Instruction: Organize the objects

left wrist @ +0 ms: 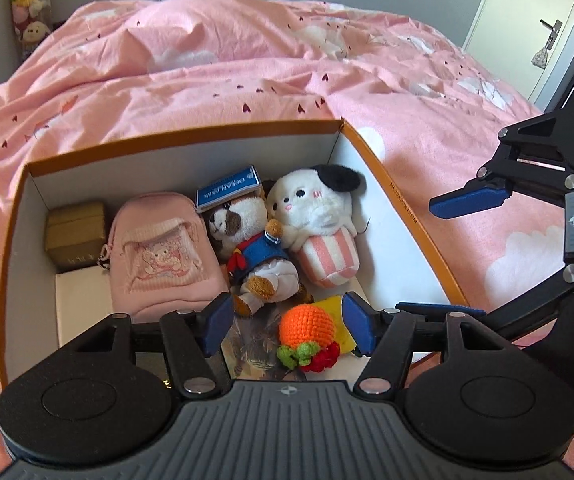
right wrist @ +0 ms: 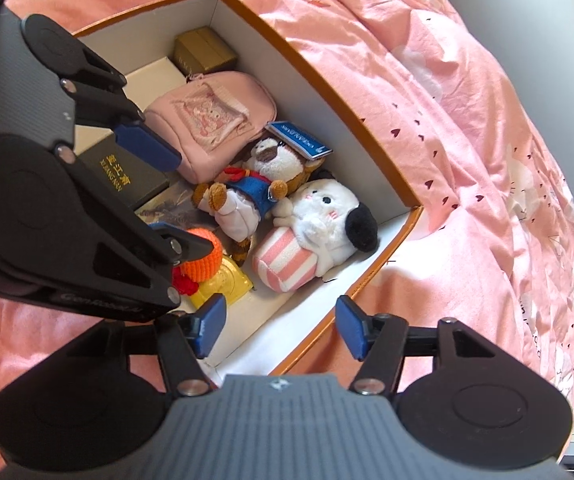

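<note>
An orange-rimmed cardboard box [left wrist: 191, 134] lies on the pink bed. Inside are a white plush in a striped cup [left wrist: 323, 216], a brown dog plush in blue [left wrist: 255, 248], a pink pouch [left wrist: 159, 252], a gold box [left wrist: 75, 232], a blue card [left wrist: 229, 188] and a crocheted orange [left wrist: 307, 326] on a yellow item. My left gripper [left wrist: 287, 326] is open over the box's near end, its jaws on either side of the crocheted orange and apart from it. My right gripper [right wrist: 279, 326] is open and empty over the box's near corner [right wrist: 367, 280]. The right gripper also shows in the left wrist view [left wrist: 467, 200].
The pink duvet [left wrist: 247, 60] with hearts and clouds surrounds the box. A black box with gold lettering [right wrist: 127, 172] lies in the box under the left gripper. A door [left wrist: 543, 20] stands at the far right. A stuffed-toy hanger [left wrist: 29, 4] hangs at the far left.
</note>
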Available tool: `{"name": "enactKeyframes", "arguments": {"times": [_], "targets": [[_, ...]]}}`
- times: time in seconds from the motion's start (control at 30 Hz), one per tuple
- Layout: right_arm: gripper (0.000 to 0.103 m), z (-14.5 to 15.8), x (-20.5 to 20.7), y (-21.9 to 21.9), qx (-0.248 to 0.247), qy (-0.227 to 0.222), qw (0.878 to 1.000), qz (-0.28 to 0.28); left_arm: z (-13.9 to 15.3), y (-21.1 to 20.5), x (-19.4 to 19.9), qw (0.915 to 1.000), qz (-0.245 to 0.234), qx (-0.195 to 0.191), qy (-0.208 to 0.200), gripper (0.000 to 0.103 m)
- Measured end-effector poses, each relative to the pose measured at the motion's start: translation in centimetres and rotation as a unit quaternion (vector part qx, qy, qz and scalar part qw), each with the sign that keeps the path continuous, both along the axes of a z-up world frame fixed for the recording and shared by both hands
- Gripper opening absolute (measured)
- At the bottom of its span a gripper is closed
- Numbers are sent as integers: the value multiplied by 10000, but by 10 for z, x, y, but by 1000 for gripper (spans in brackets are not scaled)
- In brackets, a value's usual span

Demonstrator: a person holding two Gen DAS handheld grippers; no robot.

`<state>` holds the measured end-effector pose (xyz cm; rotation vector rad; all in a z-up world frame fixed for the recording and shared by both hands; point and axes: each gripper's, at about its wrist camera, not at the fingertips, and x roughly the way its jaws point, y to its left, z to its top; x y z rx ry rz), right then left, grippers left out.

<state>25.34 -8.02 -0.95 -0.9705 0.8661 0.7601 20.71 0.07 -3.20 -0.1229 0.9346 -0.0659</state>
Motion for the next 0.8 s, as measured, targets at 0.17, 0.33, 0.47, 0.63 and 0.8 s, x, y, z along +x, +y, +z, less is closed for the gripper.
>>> {"name": "enactKeyframes", "arguments": {"times": [0.17,0.33,0.47,0.63,0.8], "targets": [[72,17,-16,-5,317,-277,9990,-138,22,1,-18,9990,148,9,-429,74],[75,37,-31,-12,878,-422,9941,-467,39,8,-45,9955,267,78,-907,74],[80,53,-43,-18,1478,-315,9847,-872,55,18,-63,9912,493,126,-1224,76],[88,67,-63,-26,2330,-446,9619,-1358,67,27,-82,9813,909,340,-1664,89],[92,67,-84,-34,3040,-746,9316,-1846,70,32,-96,9695,1334,597,-1969,91]]}}
